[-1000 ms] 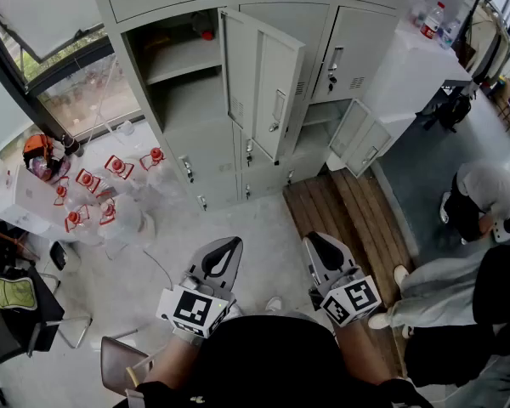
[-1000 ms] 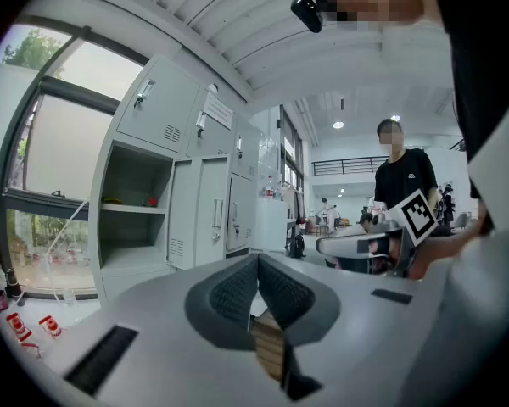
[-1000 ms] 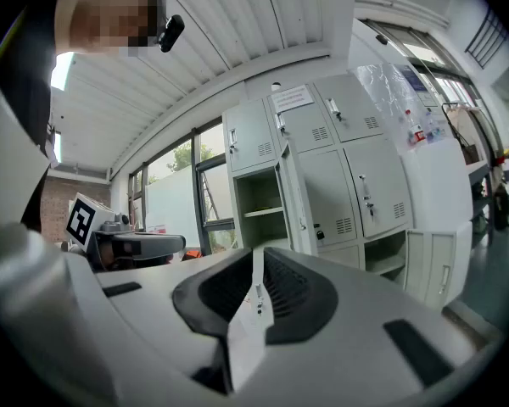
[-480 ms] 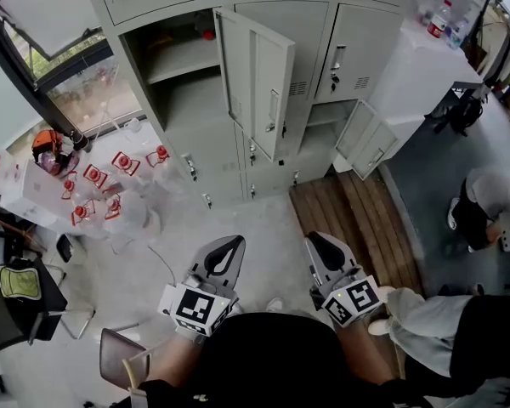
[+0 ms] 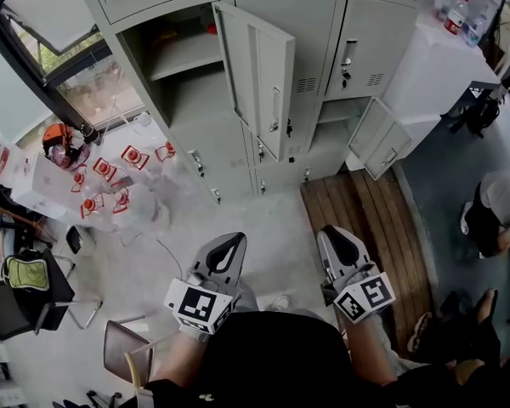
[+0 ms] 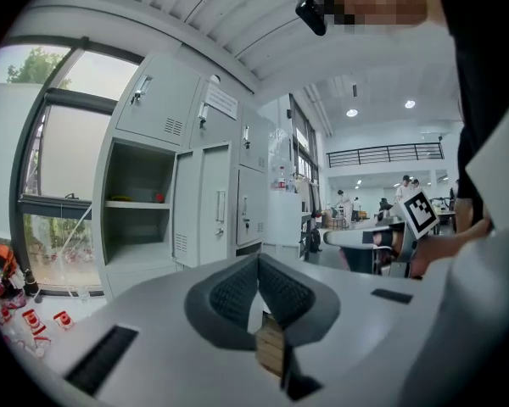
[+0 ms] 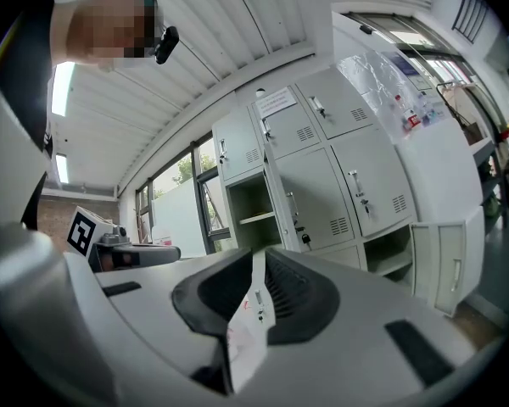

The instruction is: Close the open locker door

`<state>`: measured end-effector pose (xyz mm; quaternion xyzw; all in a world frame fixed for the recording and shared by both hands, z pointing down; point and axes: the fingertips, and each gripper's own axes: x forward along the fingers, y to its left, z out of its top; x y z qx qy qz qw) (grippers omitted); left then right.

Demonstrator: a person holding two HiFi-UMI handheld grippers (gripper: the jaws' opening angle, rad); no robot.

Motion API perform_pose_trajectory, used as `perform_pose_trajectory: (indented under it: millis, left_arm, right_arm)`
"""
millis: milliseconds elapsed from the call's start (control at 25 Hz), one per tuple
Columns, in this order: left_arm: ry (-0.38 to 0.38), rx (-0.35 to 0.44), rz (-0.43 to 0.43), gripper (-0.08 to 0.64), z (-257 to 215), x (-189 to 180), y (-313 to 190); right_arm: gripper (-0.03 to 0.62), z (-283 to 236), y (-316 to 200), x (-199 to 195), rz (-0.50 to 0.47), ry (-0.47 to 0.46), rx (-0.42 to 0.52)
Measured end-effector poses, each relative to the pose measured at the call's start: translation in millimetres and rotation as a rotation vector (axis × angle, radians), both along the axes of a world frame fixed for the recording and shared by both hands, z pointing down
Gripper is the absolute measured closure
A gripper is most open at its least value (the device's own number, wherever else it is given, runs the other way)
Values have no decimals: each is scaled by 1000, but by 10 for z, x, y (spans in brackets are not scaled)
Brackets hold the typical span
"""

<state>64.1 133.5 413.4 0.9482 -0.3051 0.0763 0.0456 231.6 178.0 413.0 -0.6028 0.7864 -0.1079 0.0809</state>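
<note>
The grey locker bank fills the top of the head view. One tall door (image 5: 259,75) stands swung out, hinged at the right of its open compartment (image 5: 174,58), which has a shelf inside. My left gripper (image 5: 229,243) and right gripper (image 5: 333,235) are held low, side by side and well short of the lockers, with floor between. Both are shut with nothing in them. The left gripper view has the open door (image 6: 205,227) beyond the touching pads (image 6: 237,293). In the right gripper view the open compartment (image 7: 248,206) lies past the pads (image 7: 293,288).
A smaller low locker door (image 5: 378,138) also hangs open at the right, above a wooden pallet (image 5: 357,219). Several red-capped water jugs (image 5: 110,185) crowd the floor at the left under the window (image 5: 59,32). A chair (image 5: 123,351) is near my left; a person (image 5: 497,202) crouches at the far right.
The view has drifted so that the lockers sit slightly lower and further right in the picture. The person at the right has moved off toward the edge. Both grippers stay shut and low.
</note>
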Motion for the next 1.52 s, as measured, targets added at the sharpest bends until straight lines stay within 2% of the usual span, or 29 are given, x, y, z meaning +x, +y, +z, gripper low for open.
perform_pose_trajectory:
  millis: [280,600,1040,1280,1400,1520]
  left_arm:
    - [1,-2,24,538,74,-32,-491]
    - [16,-15,128,538,94,-20,-1257]
    - [39,25,254,538,-31,-115,-2164]
    - [41,23,298,538,36,-148,-2444]
    - [77,24,301,538,-50,-83,-2493]
    - [87,22,302,538,-109,-5,-2493]
  right_arm:
    - [534,44,-441,-3,36,6,-10]
    - [534,19,-1140,-126,107,21,-24]
    - [534,-115,-1842,-178,248,28,21]
    - [526,-202,-2019,-93,314,40,34]
    - [482,-231,-2063,-47,311,36,30]
    - [476,-301,-2110,-7,283,51,36]
